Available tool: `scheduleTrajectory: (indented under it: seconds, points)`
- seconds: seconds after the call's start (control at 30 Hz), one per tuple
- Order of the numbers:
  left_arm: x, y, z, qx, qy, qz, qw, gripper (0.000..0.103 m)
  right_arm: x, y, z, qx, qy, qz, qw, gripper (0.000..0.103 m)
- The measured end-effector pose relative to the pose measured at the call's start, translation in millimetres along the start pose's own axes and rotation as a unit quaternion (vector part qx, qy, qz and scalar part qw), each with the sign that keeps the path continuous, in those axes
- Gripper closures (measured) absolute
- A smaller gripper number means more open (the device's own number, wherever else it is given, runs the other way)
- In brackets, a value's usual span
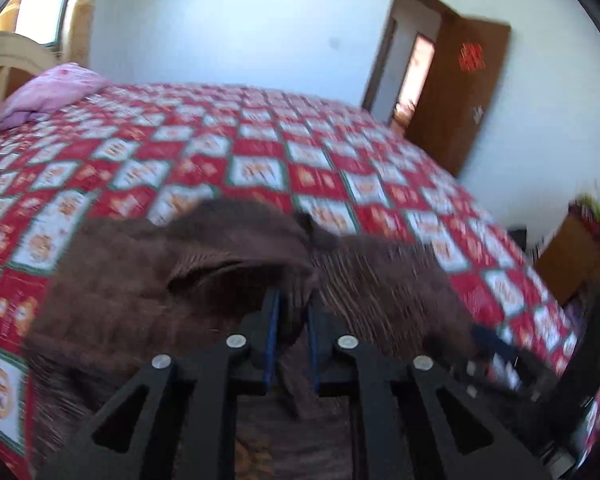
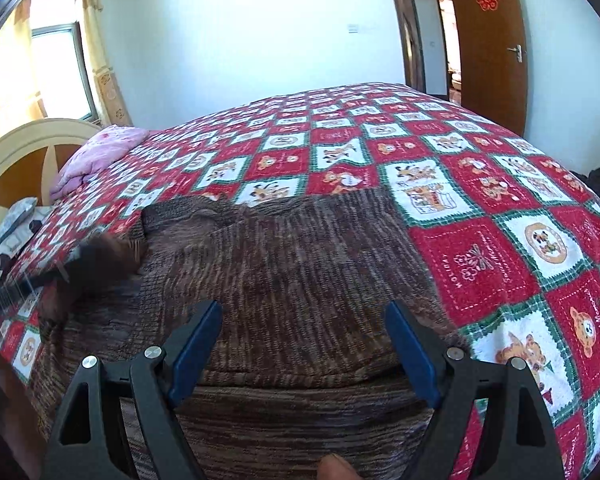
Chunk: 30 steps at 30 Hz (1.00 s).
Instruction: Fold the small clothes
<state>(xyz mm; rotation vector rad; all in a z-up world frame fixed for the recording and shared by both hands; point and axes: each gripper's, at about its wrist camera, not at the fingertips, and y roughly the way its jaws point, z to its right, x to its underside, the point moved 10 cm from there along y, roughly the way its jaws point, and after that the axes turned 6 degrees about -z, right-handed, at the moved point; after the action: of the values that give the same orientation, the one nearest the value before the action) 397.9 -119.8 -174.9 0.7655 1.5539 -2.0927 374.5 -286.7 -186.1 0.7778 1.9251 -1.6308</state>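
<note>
A brown ribbed knit garment (image 2: 284, 280) lies spread on the near part of the bed. In the left wrist view a fold of the garment (image 1: 236, 256) bulges up just past my left gripper (image 1: 293, 312). Its blue pads stand close together with a strip of the brown knit pinched between them. The picture is blurred. My right gripper (image 2: 304, 305) hovers low over the garment's near half, jaws wide apart with nothing between them. The left gripper shows as a dark blur (image 2: 24, 284) at the garment's left edge in the right wrist view.
A red, white and green checked bedspread (image 2: 480, 264) covers the bed. A pink folded quilt (image 2: 100, 152) lies by the cream headboard (image 2: 24, 148). A brown door (image 2: 488, 48) stands open behind. A fingertip (image 2: 334, 468) shows at the bottom edge.
</note>
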Motion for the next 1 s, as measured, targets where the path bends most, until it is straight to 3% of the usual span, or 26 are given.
scheduleTrajectory:
  seconds: [0.07,0.2,0.23,0.33,0.4,0.43,0.5,0.6,0.7,0.83,1.0]
  points:
    - [18.6,4.2,18.8,0.006,0.041,-0.018,0.999,0.077,-1.6,1.4,5.8,0.003,0.006,-0.001,1.0,0.019]
    - [19.1,-27.7,22.0,-0.03,0.102,0.033,0.9937,0.023,-1.6,4.1,10.8,0.004,0.014,-0.005,1.0,0.019]
    - [12.9,-41.1,8.6,-0.055,0.11,0.056,0.9908,0.017,-0.6,4.7,10.3,0.004,0.013,-0.006,1.0,0.019]
    - [-2.4,-50.6,-43.2,-0.132,0.108,0.07,0.9829,0.017,1.7,4.2,5.4,0.003,0.005,-0.005,1.0,0.019]
    - [-12.0,-52.4,-100.1,-0.21,0.086,0.065,0.9718,0.014,3.5,3.8,-1.6,-0.002,-0.005,-0.005,1.0,0.019]
    - [-12.8,-49.8,-135.7,-0.246,0.07,0.049,0.9654,0.011,4.7,4.1,-5.8,-0.006,-0.012,-0.006,1.0,0.019]
    - [-3.2,-36.2,-177.8,-0.274,0.042,0.008,0.9609,0.011,7.7,4.4,-14.3,-0.016,-0.023,-0.011,1.0,0.019]
    - [25.2,-19.6,-219.5,-0.266,0.005,-0.044,0.963,0.011,12.2,5.2,-28.8,-0.039,-0.036,-0.026,0.998,0.019]
    - [35.0,-25.5,-220.5,-0.228,-0.016,-0.029,0.9732,0.01,12.3,3.9,-44.3,-0.081,-0.023,-0.05,0.995,0.02]
    - [37.0,-21.8,-211.5,-0.234,0.013,-0.03,0.9717,0.008,12.7,0.5,-71.8,-0.112,-0.037,-0.071,0.991,0.035]
    - [40.2,-21.5,-211.1,-0.212,0.017,-0.018,0.9769,0.008,11.1,5.7,-107.2,-0.126,-0.06,-0.085,0.987,0.037]
